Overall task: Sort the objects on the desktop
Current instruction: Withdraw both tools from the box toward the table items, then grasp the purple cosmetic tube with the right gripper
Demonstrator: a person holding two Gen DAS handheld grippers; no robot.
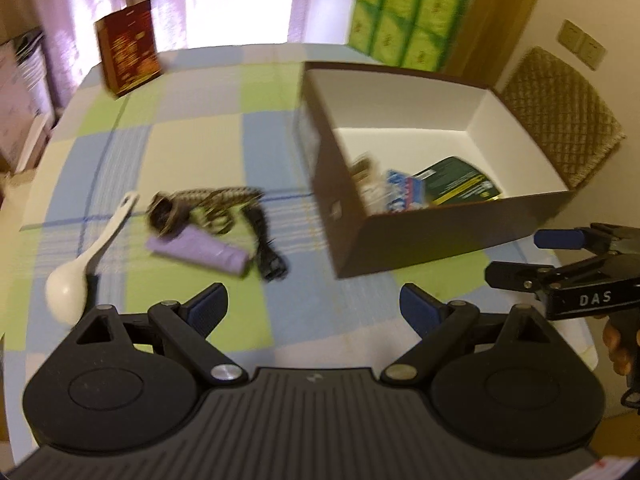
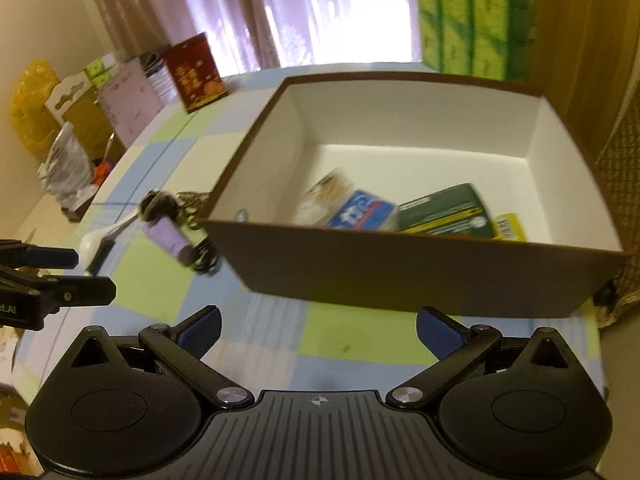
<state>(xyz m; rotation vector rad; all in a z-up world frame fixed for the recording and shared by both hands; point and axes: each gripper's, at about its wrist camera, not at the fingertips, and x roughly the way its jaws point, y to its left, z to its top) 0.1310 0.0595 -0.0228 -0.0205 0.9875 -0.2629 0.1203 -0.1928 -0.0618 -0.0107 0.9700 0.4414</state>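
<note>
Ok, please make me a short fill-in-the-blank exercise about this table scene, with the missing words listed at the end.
1. The white spoon lies on the checked tablecloth, outside the ____.
2. The tube beside the spoon has the colour ____.
3. The left claw holds ____ between its fingers.
4. The blue toothpaste pack lies ____ the brown box.

Missing words: box; purple; nothing; inside

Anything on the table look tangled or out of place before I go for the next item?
Yes: the purple tube lies under a tangle of patterned strap and black cord, with the white spoon beside it. The items in the box lie jumbled, overlapping. Nothing looks spilled or broken.
</note>
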